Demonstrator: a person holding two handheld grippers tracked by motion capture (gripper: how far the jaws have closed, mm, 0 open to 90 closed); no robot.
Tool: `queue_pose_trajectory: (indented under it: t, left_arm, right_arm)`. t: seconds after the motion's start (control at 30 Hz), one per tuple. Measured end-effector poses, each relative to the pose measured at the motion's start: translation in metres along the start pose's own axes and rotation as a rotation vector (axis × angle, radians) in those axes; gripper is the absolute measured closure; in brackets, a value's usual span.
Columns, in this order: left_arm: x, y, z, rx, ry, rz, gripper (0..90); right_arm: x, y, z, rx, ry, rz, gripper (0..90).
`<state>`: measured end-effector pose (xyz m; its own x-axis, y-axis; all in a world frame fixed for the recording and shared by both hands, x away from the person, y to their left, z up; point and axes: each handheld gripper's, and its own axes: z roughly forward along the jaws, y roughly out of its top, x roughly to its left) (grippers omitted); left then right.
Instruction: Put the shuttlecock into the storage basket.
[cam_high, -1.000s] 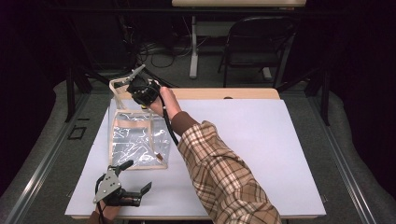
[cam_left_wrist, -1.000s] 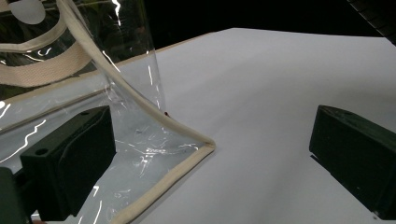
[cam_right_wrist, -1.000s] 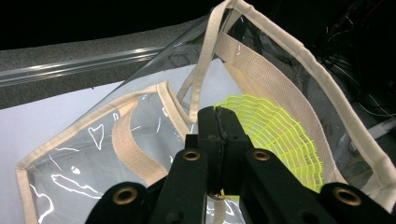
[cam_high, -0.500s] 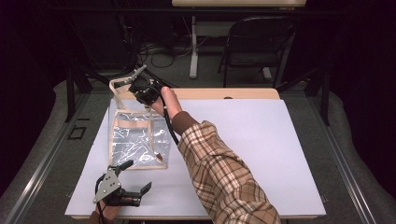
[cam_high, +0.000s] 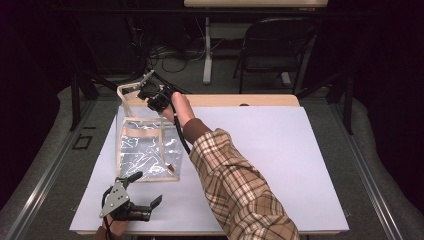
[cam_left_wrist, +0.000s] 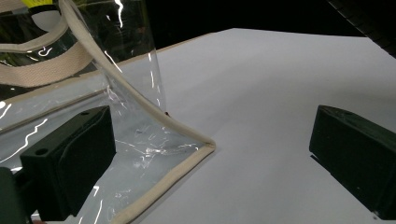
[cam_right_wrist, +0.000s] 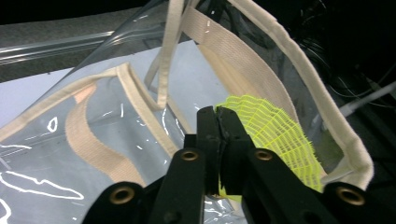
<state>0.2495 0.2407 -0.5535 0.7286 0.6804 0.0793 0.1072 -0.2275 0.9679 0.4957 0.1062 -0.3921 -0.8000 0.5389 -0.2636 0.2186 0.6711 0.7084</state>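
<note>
Inside clear bag (cam_right_wrist: 70, 140), yellow mesh (cam_right_wrist: 275, 135).

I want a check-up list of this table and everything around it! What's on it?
Surface: white table top, wooden strip along its far edge.
Job's things: clear bag with cream trim stands at the table's left; a yellow mesh thing is at its open top.
Clutter: nothing seen.
Grippers: right tongs shut on the yellow mesh thing at the bag's mouth; left tongs open at the near edge, by the bag's bottom corner, not gripping it.
Cables: black cable trails from the right tongs along the plaid sleeve.
Surroundings: folding chair, floor cables, dark room.
</note>
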Motion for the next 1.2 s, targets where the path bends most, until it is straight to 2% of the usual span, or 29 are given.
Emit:
queue_pose_trajectory:
  t: [0.2,0.3,0.53,0.77,0.87,1.2]
  left_arm:
    - [0.000,0.000,0.000,-0.001,0.000,-0.001,0.3]
    - [0.000,0.000,0.000,0.000,0.001,0.000,0.3]
    - [0.000,0.000,0.000,0.002,0.000,0.001,0.3]
    - [-0.001,0.000,0.001,0.009,0.000,0.003,0.3]
    - [-0.001,0.001,0.001,0.008,0.002,0.001,0.3]
    - [-0.001,0.001,0.002,0.012,0.005,0.002,0.3]
  right_arm:
    - [-0.001,0.001,0.000,0.001,-0.011,0.020,71.9]
    - [-0.001,0.001,-0.003,0.000,-0.001,0.036,63.2]
    - [-0.005,-0.001,-0.013,-0.014,0.065,0.087,42.1]
    - [-0.005,-0.002,-0.030,-0.033,0.123,0.095,22.3]
    - [-0.006,-0.004,-0.036,-0.032,0.144,0.101,16.2]
    - [-0.012,-0.017,-0.056,-0.053,0.186,0.123,6.8]
